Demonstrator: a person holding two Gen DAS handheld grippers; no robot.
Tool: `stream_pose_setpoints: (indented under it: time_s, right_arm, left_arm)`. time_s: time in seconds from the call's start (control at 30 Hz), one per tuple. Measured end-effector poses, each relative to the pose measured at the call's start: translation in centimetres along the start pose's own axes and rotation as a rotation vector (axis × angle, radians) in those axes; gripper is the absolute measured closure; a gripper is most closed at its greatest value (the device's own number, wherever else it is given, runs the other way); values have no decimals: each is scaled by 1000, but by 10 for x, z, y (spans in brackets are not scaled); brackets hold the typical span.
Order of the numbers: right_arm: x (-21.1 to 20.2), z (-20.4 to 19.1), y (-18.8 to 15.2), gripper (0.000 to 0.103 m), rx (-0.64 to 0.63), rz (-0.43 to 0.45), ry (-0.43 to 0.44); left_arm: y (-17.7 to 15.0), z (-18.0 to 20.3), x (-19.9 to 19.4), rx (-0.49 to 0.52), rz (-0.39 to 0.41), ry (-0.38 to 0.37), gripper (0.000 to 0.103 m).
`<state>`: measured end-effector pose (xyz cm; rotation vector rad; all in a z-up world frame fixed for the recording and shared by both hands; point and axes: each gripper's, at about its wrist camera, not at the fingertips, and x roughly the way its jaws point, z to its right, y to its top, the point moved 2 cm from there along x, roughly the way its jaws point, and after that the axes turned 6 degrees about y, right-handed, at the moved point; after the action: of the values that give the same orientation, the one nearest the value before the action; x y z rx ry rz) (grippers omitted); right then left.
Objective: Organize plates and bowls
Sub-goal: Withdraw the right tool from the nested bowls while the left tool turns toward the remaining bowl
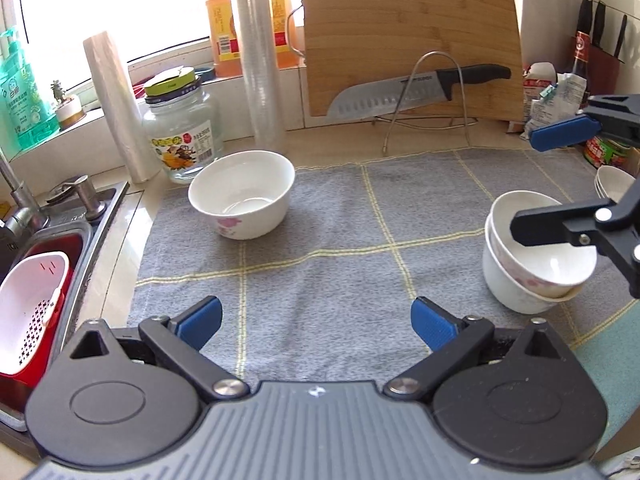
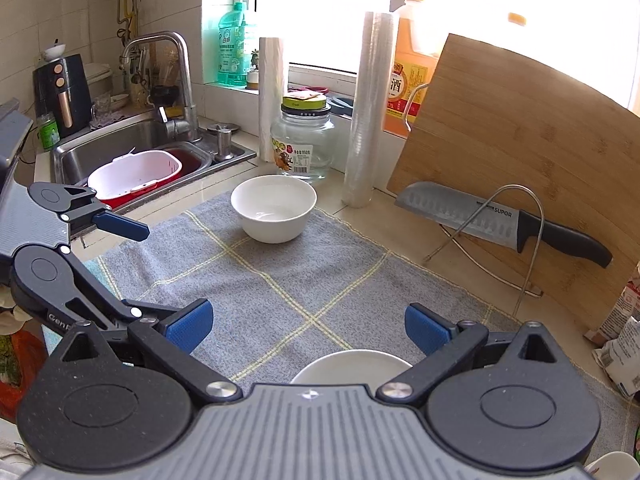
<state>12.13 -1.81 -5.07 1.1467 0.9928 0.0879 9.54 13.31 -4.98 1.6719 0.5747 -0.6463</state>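
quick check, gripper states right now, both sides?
Left gripper: open, nothing between the pads, gray mat below.
Right gripper: open, holding nothing, above the stacked bowls.

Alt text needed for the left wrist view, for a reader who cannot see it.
The open, empty left gripper hovers over a grey checked cloth on a kitchen counter. A lone white bowl sits upright at the cloth's far left; two stacked bowls, the top one tilted, sit at right beneath the open right gripper. Behind stand a glass jar and a knife against a cutting board.
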Motion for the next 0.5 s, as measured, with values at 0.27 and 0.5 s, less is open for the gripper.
stream_pose_setpoints:
  time_s: [0.27, 0.5]
  right_arm:
    - [26, -47, 19, 0, 29, -27, -89]
    - [74, -89, 23, 0, 64, -91, -108]
  left_arm:
    - [2, -51, 22, 62, 6, -63, 3]
    - [7, -97, 40, 102, 3, -128, 3]
